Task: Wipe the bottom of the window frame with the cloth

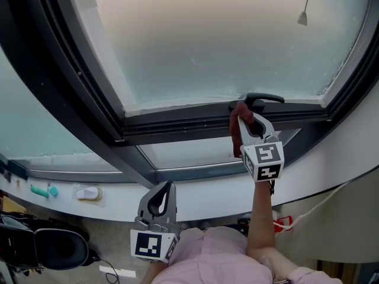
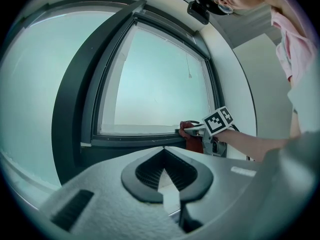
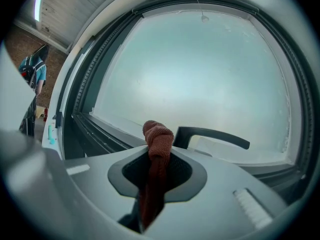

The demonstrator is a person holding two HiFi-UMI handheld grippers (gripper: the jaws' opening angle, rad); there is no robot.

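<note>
Currently right gripper [image 1: 244, 120] at centre right, forearm stretched forward, jaws clenched on red cloth [image 1: 235, 136], at window frame [image 1: 177, 126] bottom rail beside handle [image 1: 263, 98]. Left gripper [image 1: 166, 189] held low, bottom centre, jaws closed, empty.

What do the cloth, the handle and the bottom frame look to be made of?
Cloth: reddish-brown woven or terry fabric, matte and soft; it bunches into a knob in the right gripper.
Handle: dark, smooth, faint sheen; painted metal or plastic, can't tell.
Bottom frame: dark grey, straight ridged profiles, likely coated aluminium.
</note>
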